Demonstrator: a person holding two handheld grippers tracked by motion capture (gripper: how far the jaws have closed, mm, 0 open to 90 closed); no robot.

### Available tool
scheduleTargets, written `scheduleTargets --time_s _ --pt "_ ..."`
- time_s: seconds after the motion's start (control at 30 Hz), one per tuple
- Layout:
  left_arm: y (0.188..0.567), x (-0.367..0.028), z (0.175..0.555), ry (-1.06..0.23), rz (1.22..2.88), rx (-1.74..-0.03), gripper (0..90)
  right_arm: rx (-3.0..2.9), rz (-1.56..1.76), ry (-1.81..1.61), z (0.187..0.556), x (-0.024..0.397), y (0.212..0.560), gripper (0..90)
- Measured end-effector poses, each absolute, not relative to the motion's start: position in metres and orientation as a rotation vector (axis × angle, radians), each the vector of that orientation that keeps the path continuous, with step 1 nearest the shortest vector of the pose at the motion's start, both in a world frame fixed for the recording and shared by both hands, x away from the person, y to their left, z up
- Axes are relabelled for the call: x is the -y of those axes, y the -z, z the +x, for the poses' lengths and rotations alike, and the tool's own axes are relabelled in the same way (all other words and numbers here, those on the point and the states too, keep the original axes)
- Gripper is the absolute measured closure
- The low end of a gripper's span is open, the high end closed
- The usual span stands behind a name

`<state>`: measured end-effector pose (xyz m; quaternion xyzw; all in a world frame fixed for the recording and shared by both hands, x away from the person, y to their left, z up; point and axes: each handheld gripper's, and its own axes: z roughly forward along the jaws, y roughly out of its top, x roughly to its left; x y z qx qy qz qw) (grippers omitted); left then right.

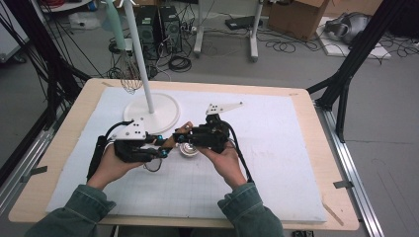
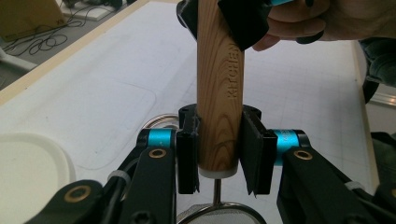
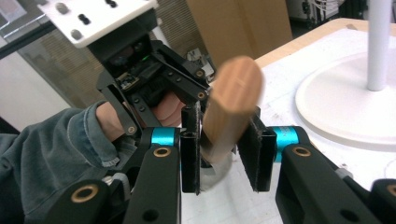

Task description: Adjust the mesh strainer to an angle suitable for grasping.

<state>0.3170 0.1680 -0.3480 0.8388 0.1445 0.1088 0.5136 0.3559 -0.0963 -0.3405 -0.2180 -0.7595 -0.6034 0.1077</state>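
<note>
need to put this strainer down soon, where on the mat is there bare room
The white mat is bare right of the right gripper up to the table edge, and along the near strip by the sleeves. It is crowded at the left back, around the white stand base and the hanging whisk.

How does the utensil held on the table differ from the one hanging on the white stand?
The held utensil has a wooden handle; the hanging whisk has a pale green one. The held utensil lies near level just above the mat, gripped by the left hand-held gripper and the right hand-held gripper; the hanging whisk dangles upright, untouched. The held utensil ends in a small round metal head, the hanging whisk in a wire cage. Both are kitchen tools.
</note>
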Motion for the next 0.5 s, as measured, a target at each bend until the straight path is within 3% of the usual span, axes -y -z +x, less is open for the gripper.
scheduleTargets --time_s 0.5 --pt "0.339 -0.18 0.319 -0.028 1.927 -0.331 65.6 2.332 -0.445 1.753 0.352 0.08 0.314 72.7"
